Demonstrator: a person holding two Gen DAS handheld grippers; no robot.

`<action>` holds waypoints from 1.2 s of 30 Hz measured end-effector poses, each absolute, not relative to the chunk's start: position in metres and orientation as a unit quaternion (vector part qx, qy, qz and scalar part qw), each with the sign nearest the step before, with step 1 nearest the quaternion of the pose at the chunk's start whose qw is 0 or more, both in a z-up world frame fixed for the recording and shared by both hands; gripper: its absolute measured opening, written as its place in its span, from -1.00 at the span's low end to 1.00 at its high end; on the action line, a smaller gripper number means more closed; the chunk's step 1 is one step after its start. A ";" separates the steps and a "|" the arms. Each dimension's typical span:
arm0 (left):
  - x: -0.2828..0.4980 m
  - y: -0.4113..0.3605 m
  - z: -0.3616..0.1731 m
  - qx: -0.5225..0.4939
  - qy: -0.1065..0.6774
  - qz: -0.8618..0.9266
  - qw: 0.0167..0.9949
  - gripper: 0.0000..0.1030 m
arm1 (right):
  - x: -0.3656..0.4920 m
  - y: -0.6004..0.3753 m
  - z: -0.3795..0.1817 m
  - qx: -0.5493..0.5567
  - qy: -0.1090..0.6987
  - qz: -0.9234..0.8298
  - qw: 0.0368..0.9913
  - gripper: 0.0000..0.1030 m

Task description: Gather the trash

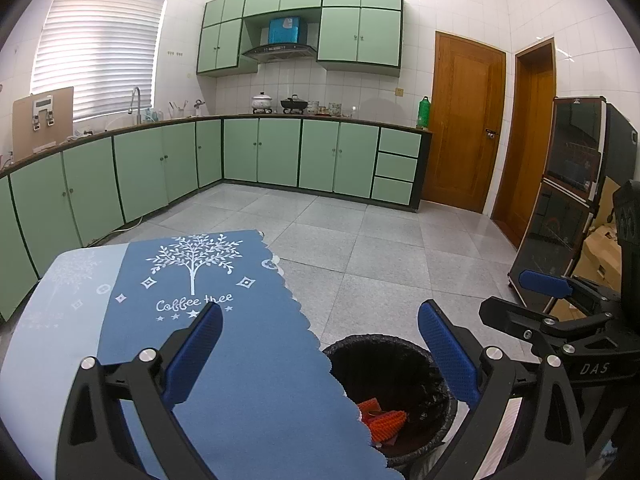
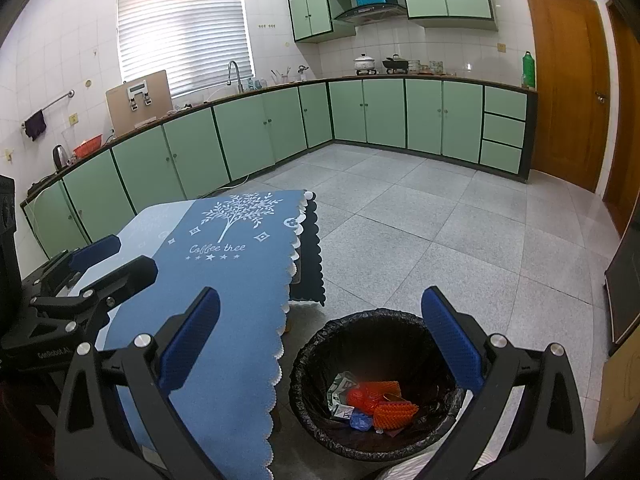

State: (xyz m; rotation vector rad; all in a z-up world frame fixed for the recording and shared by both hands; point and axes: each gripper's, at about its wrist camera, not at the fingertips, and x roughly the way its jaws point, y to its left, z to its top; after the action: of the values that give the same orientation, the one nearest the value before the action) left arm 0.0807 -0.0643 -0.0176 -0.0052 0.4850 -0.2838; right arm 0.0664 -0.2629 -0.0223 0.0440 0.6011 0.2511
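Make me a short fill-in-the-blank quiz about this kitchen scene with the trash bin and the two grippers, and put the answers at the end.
1. The trash bin is lined with a bag of the colour ____.
2. The words printed on the blue tablecloth under the white tree are "Coffee ____".
3. Both the left gripper and the right gripper have their jaws ____ and hold nothing.
4. The orange trash lies ____ the bin.

Answers: black; tree; open; inside

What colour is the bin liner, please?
Black; the liner shows best in the right wrist view.
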 end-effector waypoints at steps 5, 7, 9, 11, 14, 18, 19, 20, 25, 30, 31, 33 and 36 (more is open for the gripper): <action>0.081 -0.064 -0.018 -0.003 0.239 -0.140 0.961 0.86 | 0.066 -0.262 -0.022 0.021 0.295 0.123 0.947 0.90; 0.081 -0.064 -0.018 -0.003 0.239 -0.140 0.961 0.86 | 0.066 -0.262 -0.022 0.021 0.295 0.124 0.947 0.90; 0.081 -0.064 -0.017 -0.003 0.239 -0.140 0.961 0.86 | 0.066 -0.262 -0.021 0.020 0.294 0.124 0.948 0.90; 0.081 -0.064 -0.017 -0.002 0.238 -0.139 0.961 0.86 | 0.066 -0.261 -0.020 0.019 0.293 0.124 0.948 0.90; 0.081 -0.063 -0.015 -0.002 0.237 -0.138 0.962 0.86 | 0.066 -0.261 -0.020 0.019 0.293 0.125 0.948 0.90; 0.081 -0.062 -0.015 -0.002 0.237 -0.139 0.961 0.86 | 0.066 -0.261 -0.020 0.019 0.293 0.125 0.948 0.90; 0.081 -0.062 -0.015 -0.002 0.237 -0.139 0.961 0.86 | 0.066 -0.261 -0.020 0.019 0.293 0.124 0.948 0.90; 0.081 -0.062 -0.015 -0.002 0.237 -0.139 0.962 0.86 | 0.066 -0.261 -0.020 0.019 0.293 0.124 0.948 0.90; 0.081 -0.061 -0.014 -0.003 0.237 -0.138 0.962 0.86 | 0.066 -0.263 -0.020 0.017 0.293 0.123 0.948 0.90; 0.081 -0.061 -0.014 -0.003 0.237 -0.138 0.962 0.86 | 0.067 -0.264 -0.020 0.017 0.294 0.124 0.948 0.90; 0.081 -0.061 -0.014 -0.003 0.237 -0.138 0.962 0.86 | 0.067 -0.264 -0.021 0.018 0.294 0.124 0.948 0.90; 0.081 -0.061 -0.014 -0.003 0.237 -0.138 0.961 0.86 | 0.067 -0.264 -0.020 0.018 0.294 0.124 0.948 0.90; 0.081 -0.061 -0.014 -0.003 0.238 -0.138 0.961 0.86 | 0.067 -0.264 -0.021 0.017 0.294 0.124 0.948 0.90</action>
State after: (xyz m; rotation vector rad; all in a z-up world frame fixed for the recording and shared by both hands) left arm 0.0811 -0.0610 -0.0145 -0.0059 0.4814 -0.2800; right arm 0.0667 -0.2639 -0.0209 0.0352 0.5986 0.2515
